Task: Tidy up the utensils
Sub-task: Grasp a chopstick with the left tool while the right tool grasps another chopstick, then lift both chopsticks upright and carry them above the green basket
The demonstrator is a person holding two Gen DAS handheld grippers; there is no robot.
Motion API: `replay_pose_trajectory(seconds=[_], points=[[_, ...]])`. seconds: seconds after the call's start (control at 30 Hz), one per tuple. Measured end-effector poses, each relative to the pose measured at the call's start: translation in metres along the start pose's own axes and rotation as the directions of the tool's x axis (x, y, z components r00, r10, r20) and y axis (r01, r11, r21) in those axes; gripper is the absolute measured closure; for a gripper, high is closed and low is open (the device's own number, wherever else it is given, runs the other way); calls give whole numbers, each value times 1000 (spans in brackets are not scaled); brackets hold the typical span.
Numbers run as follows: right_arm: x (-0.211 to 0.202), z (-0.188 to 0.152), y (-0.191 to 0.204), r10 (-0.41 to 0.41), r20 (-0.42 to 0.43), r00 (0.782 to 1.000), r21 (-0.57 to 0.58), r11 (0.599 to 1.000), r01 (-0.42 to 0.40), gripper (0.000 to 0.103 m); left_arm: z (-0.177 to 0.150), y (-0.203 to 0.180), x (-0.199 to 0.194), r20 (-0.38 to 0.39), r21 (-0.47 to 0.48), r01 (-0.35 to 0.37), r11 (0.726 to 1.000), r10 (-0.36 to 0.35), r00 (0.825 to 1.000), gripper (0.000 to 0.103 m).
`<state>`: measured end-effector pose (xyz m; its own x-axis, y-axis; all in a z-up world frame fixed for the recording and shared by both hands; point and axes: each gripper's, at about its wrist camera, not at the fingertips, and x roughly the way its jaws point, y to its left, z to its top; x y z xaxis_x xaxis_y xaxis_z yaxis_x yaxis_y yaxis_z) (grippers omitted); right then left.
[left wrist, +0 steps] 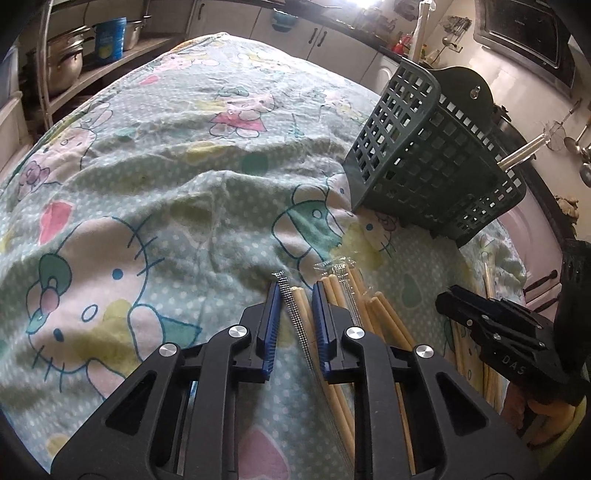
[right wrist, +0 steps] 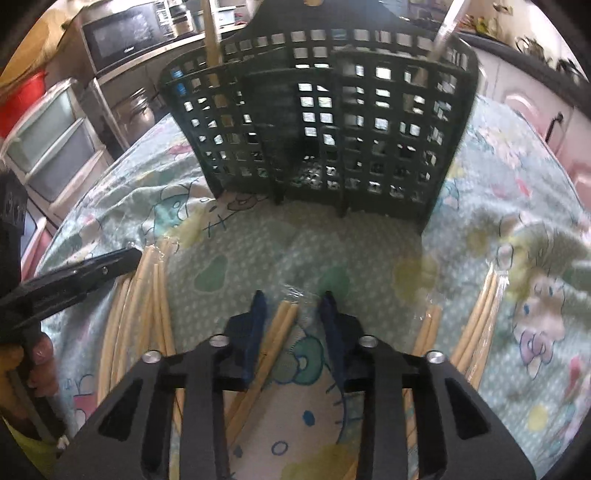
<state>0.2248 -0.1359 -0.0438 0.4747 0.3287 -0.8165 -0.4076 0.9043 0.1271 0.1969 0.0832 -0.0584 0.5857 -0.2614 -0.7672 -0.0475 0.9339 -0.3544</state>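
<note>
A dark green lattice utensil basket point(left wrist: 432, 155) point(right wrist: 321, 122) stands on the cartoon-print cloth point(left wrist: 166, 166). One chopstick point(right wrist: 212, 37) pokes out of its left compartment and a clear-wrapped item point(right wrist: 443, 33) out of its right. Wrapped bamboo chopsticks lie scattered in front of it in a pile point(left wrist: 380, 314) point(right wrist: 147, 295), with more packs point(right wrist: 480, 314) to the right. My left gripper point(left wrist: 297, 306) is shut on one wrapped pair point(left wrist: 301, 299) lying on the cloth. My right gripper point(right wrist: 293, 310) is open over another pair point(right wrist: 284, 325), which lies against its left finger with a gap on the other side.
A shelf with metal pots point(left wrist: 66, 55) and a blue tub point(left wrist: 109, 38) stands beyond the table's far left. A microwave point(right wrist: 122, 33) and plastic drawers point(right wrist: 48, 140) are behind the basket. The cloth is wrinkled and bare on the left half.
</note>
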Motion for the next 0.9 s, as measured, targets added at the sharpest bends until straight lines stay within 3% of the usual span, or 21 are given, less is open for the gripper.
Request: replay_pose_trajectory(seconds=[0.1, 0.4, 0.67, 0.9], points=[[1, 4, 0, 41, -8, 999, 2, 999, -40, 91, 2, 1, 0, -1, -8, 3, 1000, -3, 1000, 96], [-20, 16, 1, 167, 39, 985, 18, 986, -168, 94, 11, -1, -16, 21, -21, 51, 998, -50, 999, 101], [-63, 36, 10, 226, 143, 964, -42, 974, -222, 96, 33, -20, -61, 134, 35, 70, 997, -75, 988, 102], [-109, 43, 11, 250, 251, 935, -104, 967, -231, 97, 50, -43, -100, 233, 94, 63, 994, -83, 969, 102]])
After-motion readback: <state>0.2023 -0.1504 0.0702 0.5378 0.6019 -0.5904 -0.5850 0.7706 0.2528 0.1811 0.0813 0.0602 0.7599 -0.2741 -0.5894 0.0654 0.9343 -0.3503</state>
